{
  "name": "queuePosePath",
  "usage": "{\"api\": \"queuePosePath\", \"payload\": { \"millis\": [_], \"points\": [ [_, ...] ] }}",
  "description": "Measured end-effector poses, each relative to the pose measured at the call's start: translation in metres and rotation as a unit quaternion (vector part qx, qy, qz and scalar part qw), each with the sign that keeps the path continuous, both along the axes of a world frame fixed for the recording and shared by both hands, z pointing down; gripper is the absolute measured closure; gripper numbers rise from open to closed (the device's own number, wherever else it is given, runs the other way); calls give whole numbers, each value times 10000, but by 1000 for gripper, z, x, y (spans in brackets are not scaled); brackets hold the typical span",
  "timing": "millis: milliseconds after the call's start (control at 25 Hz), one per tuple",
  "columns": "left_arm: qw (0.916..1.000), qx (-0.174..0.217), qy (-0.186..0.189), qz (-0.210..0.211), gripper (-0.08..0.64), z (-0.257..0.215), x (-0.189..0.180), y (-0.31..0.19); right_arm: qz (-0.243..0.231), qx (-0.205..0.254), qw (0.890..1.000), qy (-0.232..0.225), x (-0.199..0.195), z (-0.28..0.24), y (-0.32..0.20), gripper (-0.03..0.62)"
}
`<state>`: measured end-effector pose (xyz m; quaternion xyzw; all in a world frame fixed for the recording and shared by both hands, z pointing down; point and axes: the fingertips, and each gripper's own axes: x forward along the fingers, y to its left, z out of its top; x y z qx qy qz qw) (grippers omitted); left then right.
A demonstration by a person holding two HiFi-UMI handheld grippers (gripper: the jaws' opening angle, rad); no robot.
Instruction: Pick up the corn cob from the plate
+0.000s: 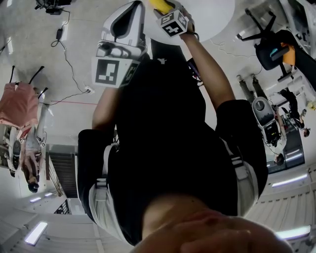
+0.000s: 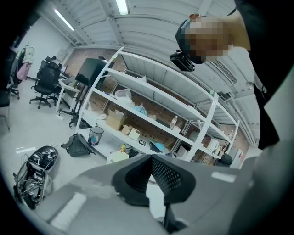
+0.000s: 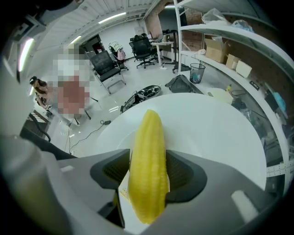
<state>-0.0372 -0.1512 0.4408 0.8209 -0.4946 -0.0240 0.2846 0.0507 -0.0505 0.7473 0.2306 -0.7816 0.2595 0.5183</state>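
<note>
The yellow corn cob [image 3: 148, 165] lies lengthwise on a white plate [image 3: 188, 126] in the right gripper view. My right gripper [image 3: 148, 174] points steeply down over it, open, with one dark pad on each side of the cob. In the head view this gripper [image 1: 173, 22] is at the top edge, and the cob's yellow end [image 1: 159, 5] shows above its marker cube. My left gripper [image 1: 121, 44] is held up beside it, away from the plate. Its pads [image 2: 172, 176] stand together with nothing between them.
The plate rests on a round white table [image 3: 243, 142]. White shelving [image 2: 183, 114] with boxes runs along the wall. Office chairs [image 3: 142, 48], a dark bag [image 3: 181, 85] and a waste bin [image 3: 197, 71] stand on the floor beyond the table.
</note>
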Motion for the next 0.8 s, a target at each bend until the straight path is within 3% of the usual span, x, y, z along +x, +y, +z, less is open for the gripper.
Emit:
{"api": "queuePosePath", "payload": {
  "millis": [400,800],
  "points": [
    [9999,70,-24,-100,558,11,-14,-5,-66,-8,10000,30,0,5,-2,333],
    [9999,-42,-117,-118,558,18,-17,1,-73,368,9993,86,0,7,-2,336]
  ]
}}
